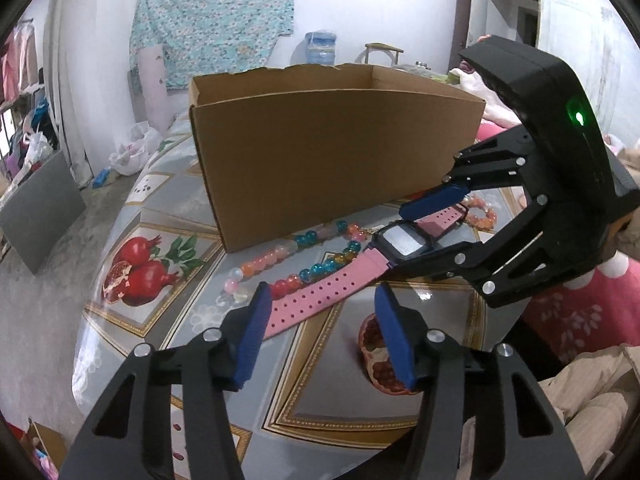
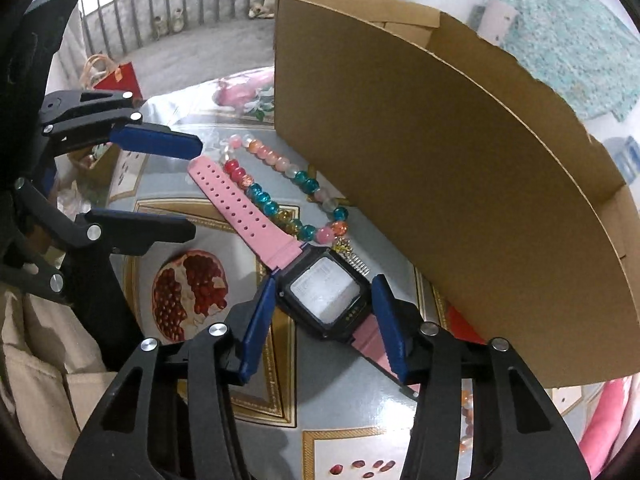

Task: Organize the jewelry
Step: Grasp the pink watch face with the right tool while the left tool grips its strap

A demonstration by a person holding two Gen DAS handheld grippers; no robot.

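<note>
Pink watch (image 2: pixel 320 296) flat on the table (image 1: pixel 168 304) at 6 o'clock of the cardboard box (image 1: pixel 320 152), beside the bead necklace (image 2: pixel 280 184); right gripper (image 2: pixel 324 320) half open astride its face, left gripper (image 1: pixel 320 332) half open over the strap end, apparently to lift both ends together.

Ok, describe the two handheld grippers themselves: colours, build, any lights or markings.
Both match. The left gripper and right gripper have black plastic linkage arms with cut-out slots, silver rivets at the pivots, and flat blue ribbed pads on the fingers. From the left wrist view, the right gripper's body is a black curved housing with a lit green indicator light. No cables or printed markings show.
</note>
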